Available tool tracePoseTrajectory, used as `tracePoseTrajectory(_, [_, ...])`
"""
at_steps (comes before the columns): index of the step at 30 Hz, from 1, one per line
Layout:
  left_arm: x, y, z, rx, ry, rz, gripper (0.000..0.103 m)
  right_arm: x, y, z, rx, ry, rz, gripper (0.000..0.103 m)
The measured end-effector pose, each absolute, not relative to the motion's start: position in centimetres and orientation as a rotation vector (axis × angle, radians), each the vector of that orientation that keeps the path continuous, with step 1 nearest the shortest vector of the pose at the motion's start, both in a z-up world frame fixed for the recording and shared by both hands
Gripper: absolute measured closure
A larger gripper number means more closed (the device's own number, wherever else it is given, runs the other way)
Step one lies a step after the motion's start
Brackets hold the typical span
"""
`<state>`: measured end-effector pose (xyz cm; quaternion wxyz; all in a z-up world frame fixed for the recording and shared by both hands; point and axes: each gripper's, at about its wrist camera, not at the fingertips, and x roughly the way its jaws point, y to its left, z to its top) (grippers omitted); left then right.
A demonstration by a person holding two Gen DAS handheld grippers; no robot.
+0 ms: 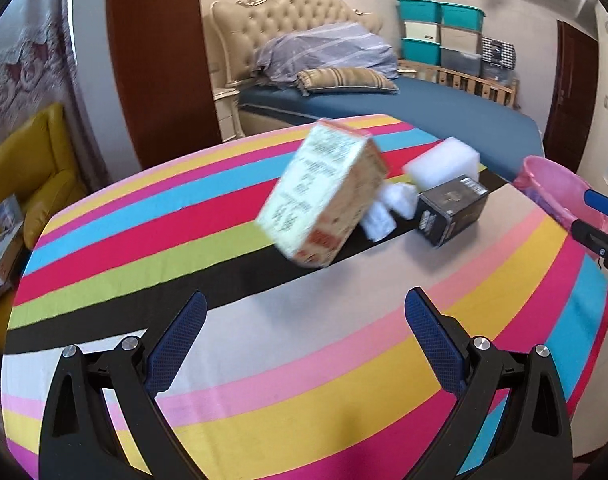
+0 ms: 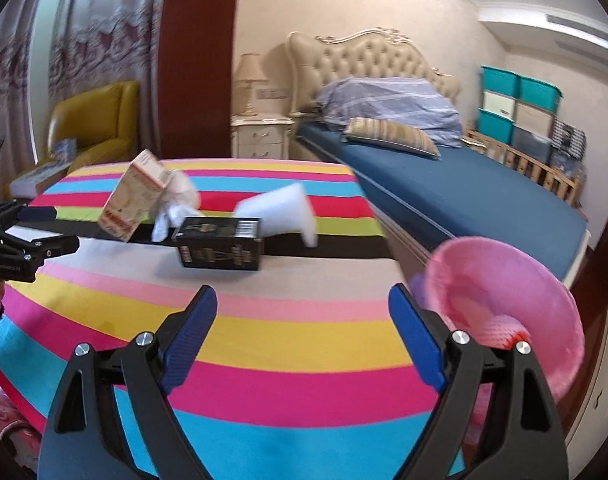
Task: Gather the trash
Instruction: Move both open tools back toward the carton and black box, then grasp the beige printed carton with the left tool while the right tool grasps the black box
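Observation:
A beige carton (image 1: 323, 196) stands tilted on the striped tablecloth (image 1: 264, 360), blurred; it also shows in the right wrist view (image 2: 134, 200). Beside it lie crumpled white tissue (image 1: 391, 206) (image 2: 176, 204), a black box (image 1: 451, 210) (image 2: 220, 242) and a white foam block (image 1: 443, 164) (image 2: 282, 212). A pink bin (image 2: 503, 304) (image 1: 555, 188) stands off the table's right edge. My left gripper (image 1: 304, 312) is open and empty, short of the carton. My right gripper (image 2: 302, 304) is open and empty, short of the black box, left of the bin.
A bed with blue sheet (image 2: 463, 192) lies behind the table. A yellow armchair (image 2: 100, 120) stands at the left, a nightstand (image 2: 260, 136) with a lamp beside the bed. Teal storage boxes (image 2: 515, 108) are stacked at the back right.

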<state>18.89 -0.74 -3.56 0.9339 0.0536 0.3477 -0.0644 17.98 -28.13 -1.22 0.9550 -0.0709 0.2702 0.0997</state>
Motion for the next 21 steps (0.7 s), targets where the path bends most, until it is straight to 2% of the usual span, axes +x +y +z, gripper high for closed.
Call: tracePoseTrajectory(21, [22.1, 0.5, -4.7, 0.139, 0.76, -0.128, 0.009, 24.0, -22.7, -3.6, -0.376, 0.679, 0.237, 0.016])
